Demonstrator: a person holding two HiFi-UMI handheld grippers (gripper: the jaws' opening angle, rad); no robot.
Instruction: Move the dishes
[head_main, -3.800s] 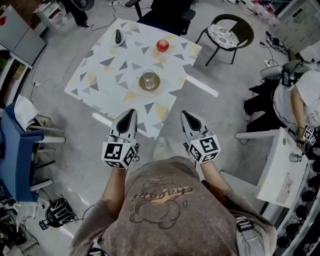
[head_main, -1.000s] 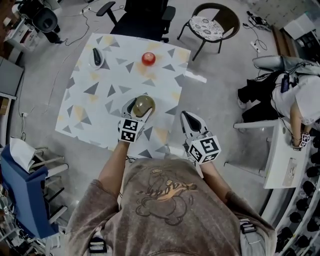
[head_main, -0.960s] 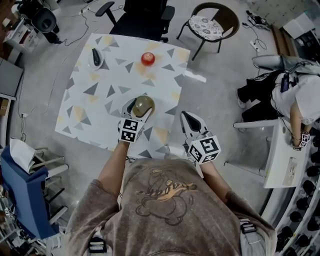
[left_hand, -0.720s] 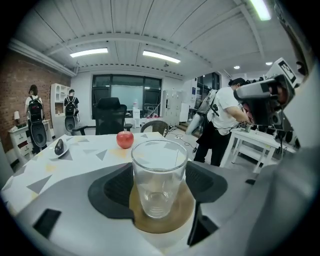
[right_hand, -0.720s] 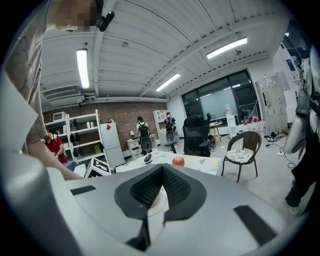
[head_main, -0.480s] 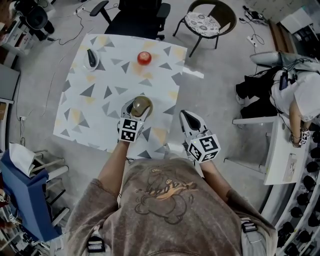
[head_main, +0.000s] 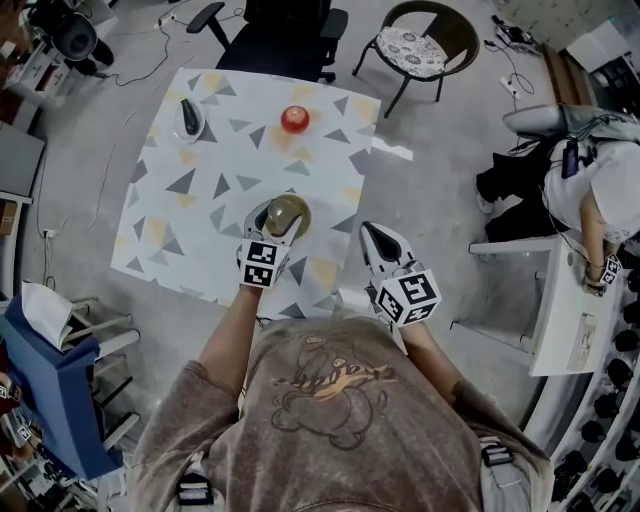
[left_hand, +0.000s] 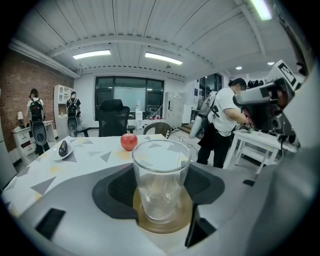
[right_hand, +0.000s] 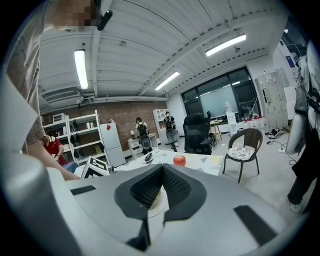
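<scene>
A clear empty glass (left_hand: 160, 180) stands on a brown saucer (left_hand: 182, 220) near the front of the patterned table (head_main: 180, 230). My left gripper (left_hand: 161, 172) reaches over the table edge. Its jaws have just been closing with the glass between them, and the pads (left_hand: 122, 187) now meet the glass's sides. From above, the glass (head_main: 287, 210) sits between the left gripper's (head_main: 276, 213) tips. My right gripper (head_main: 373, 233) hangs off the table's right front corner, shut and empty; its pads (right_hand: 175, 187) meet at the tip.
A red apple (head_main: 294, 119) and a small white dish holding a dark object (head_main: 189, 117) sit at the table's far side. A black office chair (head_main: 285, 30) and a wicker chair (head_main: 425, 45) stand beyond. A seated person (head_main: 590, 190) and a white desk (head_main: 560, 300) are at the right.
Since the earliest frame my left gripper has gone forward over the table to the glass. Over the last second neither gripper has visibly shifted; only the view has drifted slightly.
</scene>
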